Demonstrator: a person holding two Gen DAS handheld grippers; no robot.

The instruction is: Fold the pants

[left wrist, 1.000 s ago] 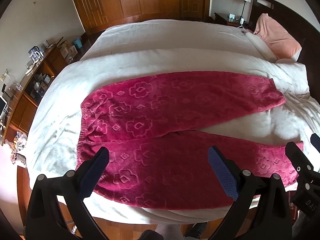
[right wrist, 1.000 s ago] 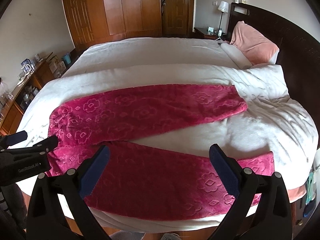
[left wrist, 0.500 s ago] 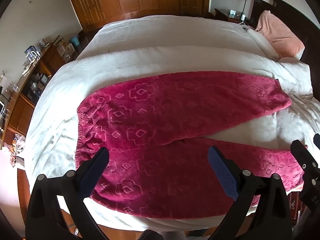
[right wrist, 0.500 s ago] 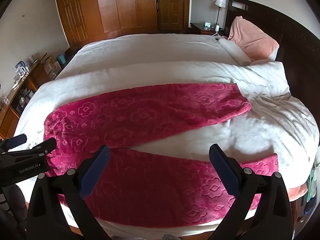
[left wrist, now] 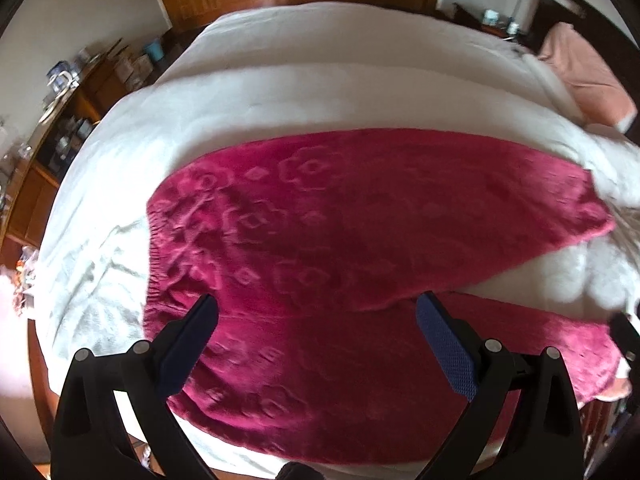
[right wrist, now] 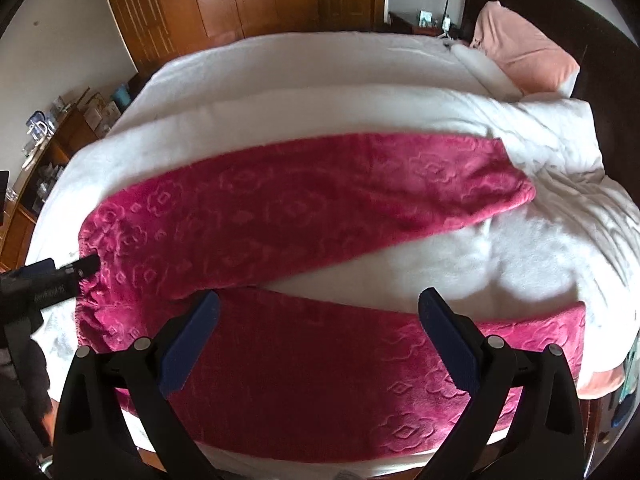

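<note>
Magenta fleece pants with an embossed flower pattern lie flat on the white bed, waistband at the left, both legs spread to the right in a V. They also show in the right wrist view. My left gripper is open and empty, low over the waist and the near leg. My right gripper is open and empty, low over the near leg. The left gripper's tip shows by the waistband in the right wrist view.
A pink pillow lies against the dark headboard at the far right. A wooden wardrobe stands behind the bed. A cluttered wooden shelf unit runs along the left wall. The bed's near edge is just below the pants.
Both grippers have moved forward and down toward the pants, which now fill more of each view. Both stay open. The pants have not moved.
</note>
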